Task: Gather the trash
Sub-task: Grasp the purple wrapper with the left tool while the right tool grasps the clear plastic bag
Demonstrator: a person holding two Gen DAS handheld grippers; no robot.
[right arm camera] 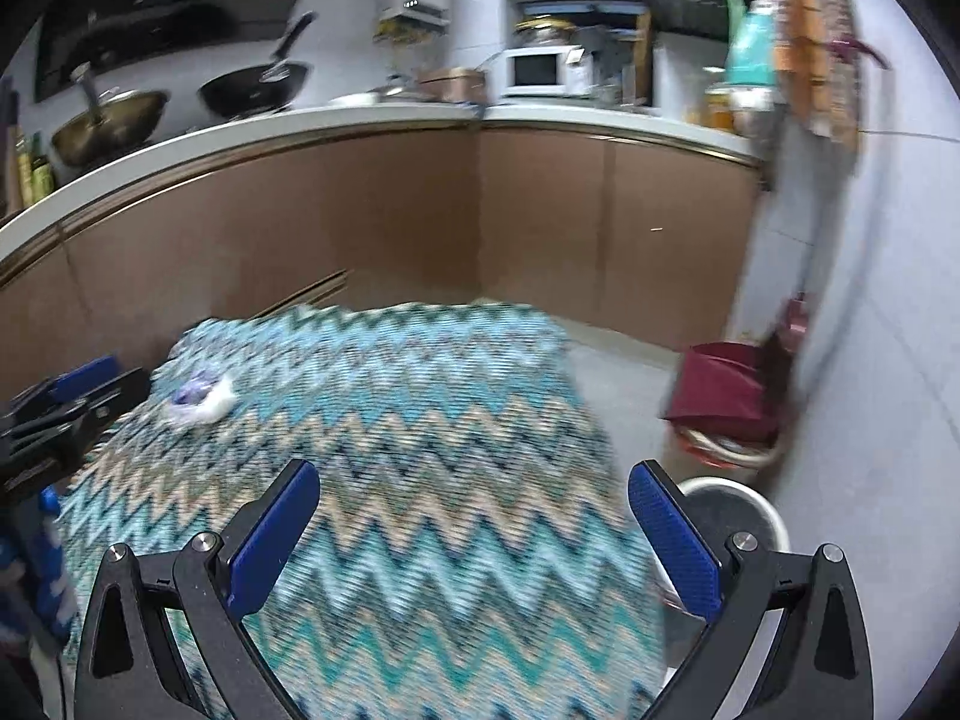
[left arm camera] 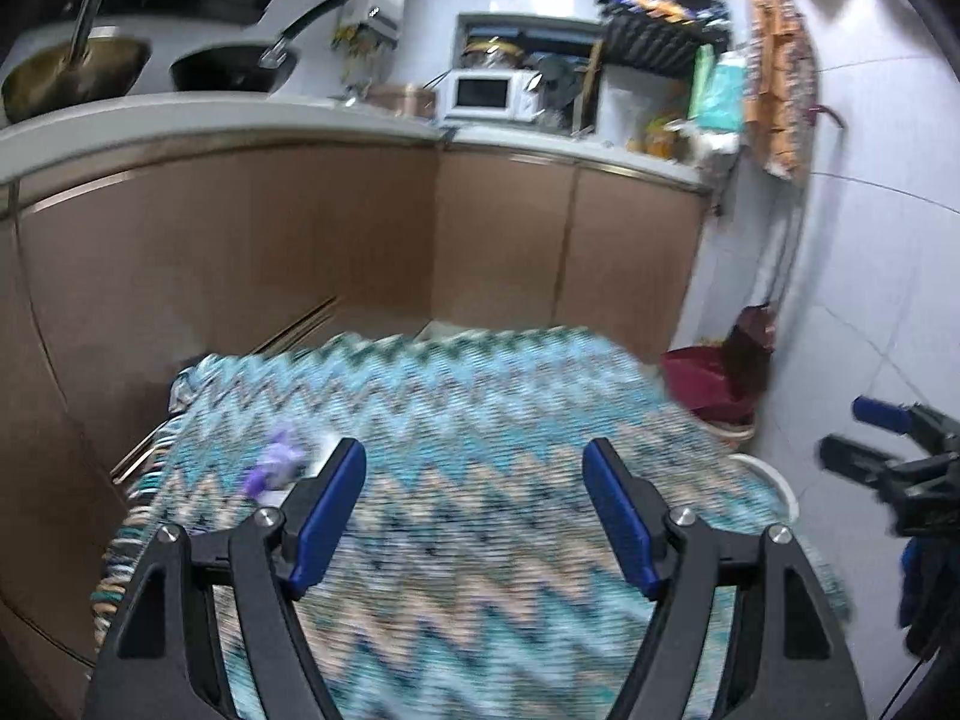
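Observation:
A crumpled purple and white wrapper (left arm camera: 277, 465) lies on the table with the zigzag cloth (left arm camera: 480, 408), near its left edge. It also shows in the right wrist view (right arm camera: 201, 397). My left gripper (left arm camera: 474, 468) is open and empty above the cloth, its left finger just right of the wrapper. My right gripper (right arm camera: 474, 492) is open and empty above the cloth's right part. A white-rimmed bin (right arm camera: 735, 510) stands on the floor at the table's right side, seen in the left wrist view (left arm camera: 774, 483) too. Both views are blurred.
Brown kitchen cabinets (left arm camera: 300, 240) with a white counter run behind the table, holding pans (left arm camera: 234, 63) and a microwave (left arm camera: 489, 95). A dark red dustpan-like container (right arm camera: 729, 393) sits on the floor by the tiled wall. The right gripper shows at the left view's right edge (left arm camera: 888, 450).

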